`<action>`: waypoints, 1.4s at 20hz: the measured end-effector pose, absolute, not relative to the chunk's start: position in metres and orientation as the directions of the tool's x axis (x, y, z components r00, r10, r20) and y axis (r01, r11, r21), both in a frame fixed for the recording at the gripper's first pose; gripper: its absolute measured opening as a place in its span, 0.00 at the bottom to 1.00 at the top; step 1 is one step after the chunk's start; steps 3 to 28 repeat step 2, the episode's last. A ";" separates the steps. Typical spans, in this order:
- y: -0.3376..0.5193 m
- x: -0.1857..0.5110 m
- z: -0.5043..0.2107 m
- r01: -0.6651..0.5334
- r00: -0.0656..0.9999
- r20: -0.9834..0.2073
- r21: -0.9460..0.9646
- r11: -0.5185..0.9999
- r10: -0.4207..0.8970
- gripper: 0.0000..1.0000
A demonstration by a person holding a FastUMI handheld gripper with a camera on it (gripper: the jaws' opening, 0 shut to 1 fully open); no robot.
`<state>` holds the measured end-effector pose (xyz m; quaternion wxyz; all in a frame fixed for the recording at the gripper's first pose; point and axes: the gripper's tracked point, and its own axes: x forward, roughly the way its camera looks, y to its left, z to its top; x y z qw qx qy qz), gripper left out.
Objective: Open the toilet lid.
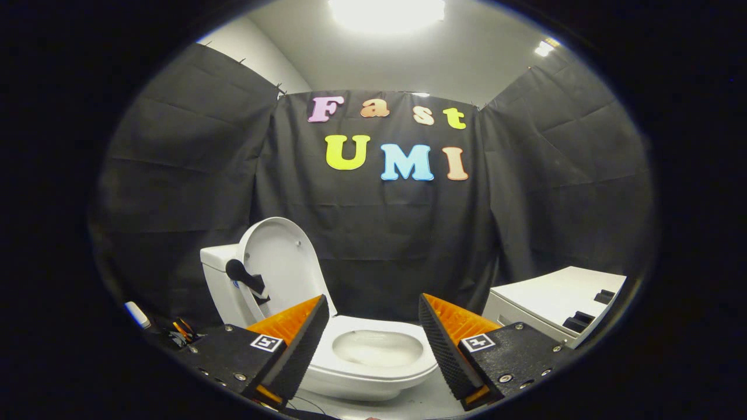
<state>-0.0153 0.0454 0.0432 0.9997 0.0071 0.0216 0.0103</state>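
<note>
A white toilet (373,373) stands just beyond my fingers, its bowl showing in the gap between them. Its lid (280,262) is raised upright and leans back against the white tank (217,274). A black handle piece (245,279) is fixed to the lid's inner face. My gripper (373,306) is open, hanging in front of the bowl. Its orange and black fingers (303,338) hold nothing and touch nothing.
A white cabinet-like unit (554,303) with black slots stands to the right of the toilet. To the left of the tank, small items lie low down: a white object (137,315) and some orange and black bits (182,332). Black cloth walls close the booth behind.
</note>
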 end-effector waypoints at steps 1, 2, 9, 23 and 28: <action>0.046 -0.017 0.044 -0.024 0.999 -0.043 0.021 0.999 0.025 0.95; 0.045 -0.017 0.042 -0.022 0.999 -0.044 0.025 0.999 0.023 0.95; 0.045 -0.017 0.042 -0.022 0.999 -0.044 0.025 0.999 0.023 0.95; 0.045 -0.017 0.042 -0.022 0.999 -0.044 0.025 0.999 0.023 0.95; 0.045 -0.017 0.042 -0.022 0.999 -0.044 0.025 0.999 0.023 0.95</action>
